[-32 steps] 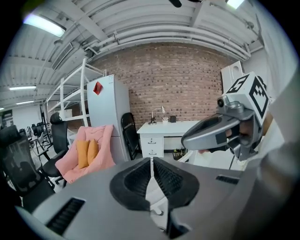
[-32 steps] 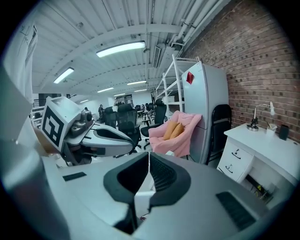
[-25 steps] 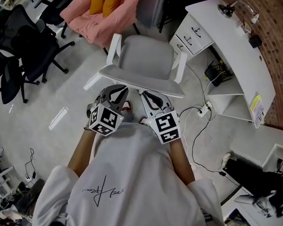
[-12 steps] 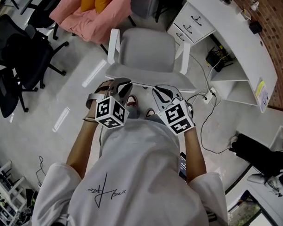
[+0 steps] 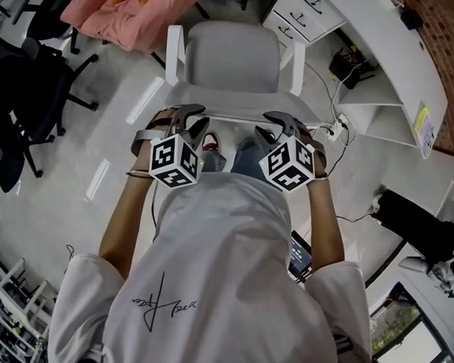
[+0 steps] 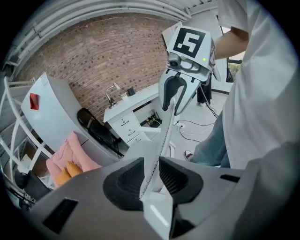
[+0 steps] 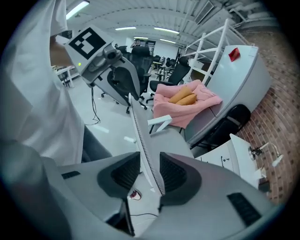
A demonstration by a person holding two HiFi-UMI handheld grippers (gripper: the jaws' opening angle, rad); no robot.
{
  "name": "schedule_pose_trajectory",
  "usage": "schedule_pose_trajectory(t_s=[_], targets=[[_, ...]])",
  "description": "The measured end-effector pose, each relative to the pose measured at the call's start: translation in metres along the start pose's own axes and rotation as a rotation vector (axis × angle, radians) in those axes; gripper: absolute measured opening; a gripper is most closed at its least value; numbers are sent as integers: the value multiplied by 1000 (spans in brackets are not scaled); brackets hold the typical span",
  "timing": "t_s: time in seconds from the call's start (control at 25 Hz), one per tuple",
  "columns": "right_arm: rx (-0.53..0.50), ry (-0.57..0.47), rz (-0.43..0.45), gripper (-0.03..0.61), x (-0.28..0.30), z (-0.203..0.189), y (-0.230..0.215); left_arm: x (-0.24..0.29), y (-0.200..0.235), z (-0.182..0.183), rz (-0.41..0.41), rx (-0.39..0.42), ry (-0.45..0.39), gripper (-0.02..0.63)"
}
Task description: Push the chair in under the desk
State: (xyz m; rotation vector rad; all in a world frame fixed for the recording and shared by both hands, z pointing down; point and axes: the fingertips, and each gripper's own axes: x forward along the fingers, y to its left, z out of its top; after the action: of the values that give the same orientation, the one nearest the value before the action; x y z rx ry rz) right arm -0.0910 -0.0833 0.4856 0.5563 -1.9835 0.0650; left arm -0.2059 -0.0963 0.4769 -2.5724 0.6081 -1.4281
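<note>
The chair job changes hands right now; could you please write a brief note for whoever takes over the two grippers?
Left gripper: jaws have just been opening, straddling the chair back's top edge, not clamped.
Right gripper: the same, further along that edge.
Chair stands out in the open, apart from the desk.
Done: both grippers set at the back.
To do: push the chair in under the desk.

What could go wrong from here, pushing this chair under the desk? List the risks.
1. The left gripper and right gripper only straddle the chair's back. Their jaws have just been opening and do not clamp it, so they may slip off.
2. The drawers stand close ahead of the chair; a straight push could hit them.
3. Cables on the floor beside the desk could snag the chair.
</note>
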Motion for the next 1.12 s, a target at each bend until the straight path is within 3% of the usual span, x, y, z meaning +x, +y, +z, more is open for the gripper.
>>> schedule_pose_trajectory(t_s=[0.2, 0.4, 0.64, 0.84, 1.12], targets=[[-47, 37, 36, 140, 16, -11, 3, 8, -4, -10, -35, -7, 40, 110], [-108, 85, 47, 140, 30, -24, -1, 19, -2, -16, -50, 39, 87, 129], [-71, 59, 79, 143, 30, -24, 0, 29, -5, -22, -65, 41, 113, 130], [-45, 31, 64, 147, 33, -24, 2, 34, -5, -25, -50, -21, 96, 147], [-18, 37, 74, 150, 32, -25, 2, 37, -6, -25, -20, -19, 87, 161]])
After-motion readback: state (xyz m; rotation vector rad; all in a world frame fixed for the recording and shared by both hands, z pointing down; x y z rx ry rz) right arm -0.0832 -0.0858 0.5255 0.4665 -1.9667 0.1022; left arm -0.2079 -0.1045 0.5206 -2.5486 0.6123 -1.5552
